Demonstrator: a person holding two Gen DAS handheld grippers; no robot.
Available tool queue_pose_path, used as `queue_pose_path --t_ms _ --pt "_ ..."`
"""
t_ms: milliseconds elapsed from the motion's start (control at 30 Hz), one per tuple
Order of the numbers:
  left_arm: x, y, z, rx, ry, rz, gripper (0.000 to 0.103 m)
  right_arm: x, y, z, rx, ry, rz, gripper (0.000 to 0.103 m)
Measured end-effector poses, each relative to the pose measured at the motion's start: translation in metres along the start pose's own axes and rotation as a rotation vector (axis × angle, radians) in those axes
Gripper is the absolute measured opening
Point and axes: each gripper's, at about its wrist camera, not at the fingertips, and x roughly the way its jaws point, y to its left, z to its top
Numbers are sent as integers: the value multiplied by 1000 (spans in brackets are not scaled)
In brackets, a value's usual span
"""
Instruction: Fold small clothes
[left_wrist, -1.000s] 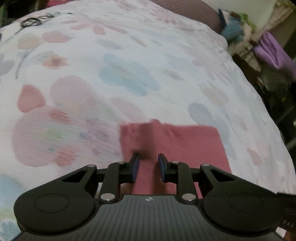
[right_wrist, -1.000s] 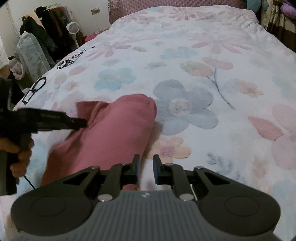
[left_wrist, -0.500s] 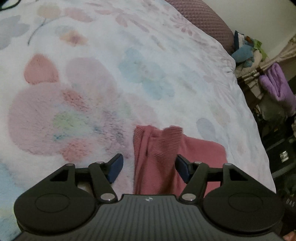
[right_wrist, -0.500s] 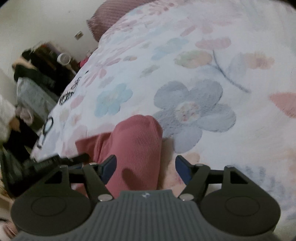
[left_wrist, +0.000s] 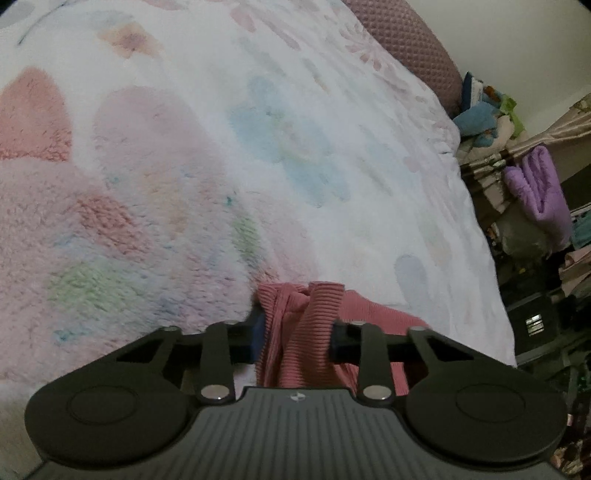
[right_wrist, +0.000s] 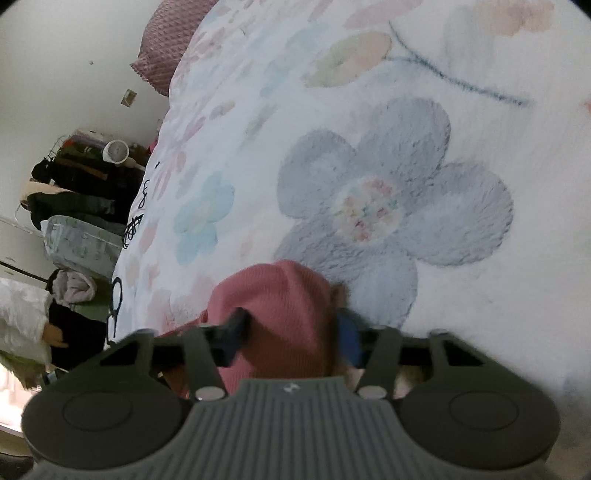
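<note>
Tongs, left (left_wrist: 295, 338) and right (right_wrist: 291, 341), both closing on pink garment (left_wrist: 306, 325), its near part hidden.

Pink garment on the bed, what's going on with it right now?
A person is working a ribbed pink garment with two handheld grippers on a floral fleece blanket. The left gripper has a bunched edge of the fabric between its fingers, and its jaws are closing on it. The right gripper straddles the garment's rounded end, with its jaws closing too. The piece is rumpled, not yet a neat fold.
</note>
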Motion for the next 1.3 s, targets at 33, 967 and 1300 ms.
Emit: queue_pose_path --t_ms 33,967,1300 --pt "-2 -3 -1 9 -4 2 26 1 0 1 1 3 11 35" --pt "-289 -208 -155 393 -403 -227 20 -341 122 -171 -503 -413 99 20" --pt "-212 -186 -174 347 -182 -146 20 -356 60 -200 -388 -298 1 20"
